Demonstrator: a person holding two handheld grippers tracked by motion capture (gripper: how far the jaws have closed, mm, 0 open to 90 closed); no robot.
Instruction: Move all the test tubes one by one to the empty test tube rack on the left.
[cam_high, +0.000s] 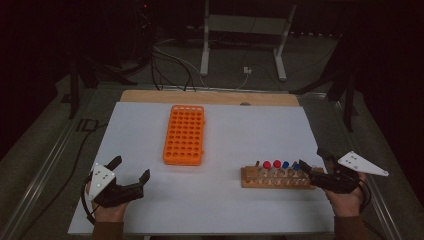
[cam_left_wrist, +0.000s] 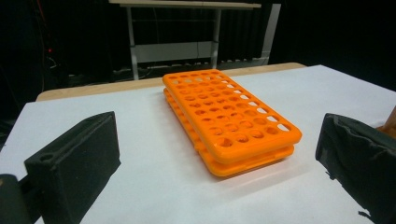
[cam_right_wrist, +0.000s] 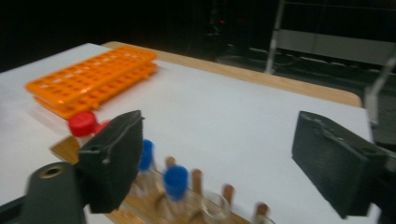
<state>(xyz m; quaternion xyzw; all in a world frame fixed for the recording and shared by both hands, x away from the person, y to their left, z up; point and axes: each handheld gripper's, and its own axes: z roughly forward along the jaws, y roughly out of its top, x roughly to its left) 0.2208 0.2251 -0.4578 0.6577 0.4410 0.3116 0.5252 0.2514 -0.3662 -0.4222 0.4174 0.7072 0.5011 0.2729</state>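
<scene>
An orange tube rack (cam_high: 184, 135) (cam_left_wrist: 229, 119) (cam_right_wrist: 93, 79) lies flat on the white sheet, left of the middle. At the right stands a wooden rack (cam_high: 277, 179) (cam_right_wrist: 140, 205) holding tubes with red caps (cam_high: 272, 164) (cam_right_wrist: 83, 123) and blue caps (cam_high: 290, 165) (cam_right_wrist: 176, 179), plus an uncapped clear tube (cam_right_wrist: 215, 205). My left gripper (cam_high: 131, 167) (cam_left_wrist: 215, 149) rests open near the front left, pointing at the orange rack. My right gripper (cam_high: 311, 157) (cam_right_wrist: 224, 144) hovers open at the wooden rack's right end, its one jaw beside the blue-capped tubes, nothing pressed between the pads.
The white sheet (cam_high: 235, 130) covers a wooden table whose far edge (cam_high: 210, 96) shows. Behind it stand a metal desk frame (cam_high: 245, 45) and floor cables (cam_high: 170, 65). A metal rail (cam_high: 45, 170) runs along the left side.
</scene>
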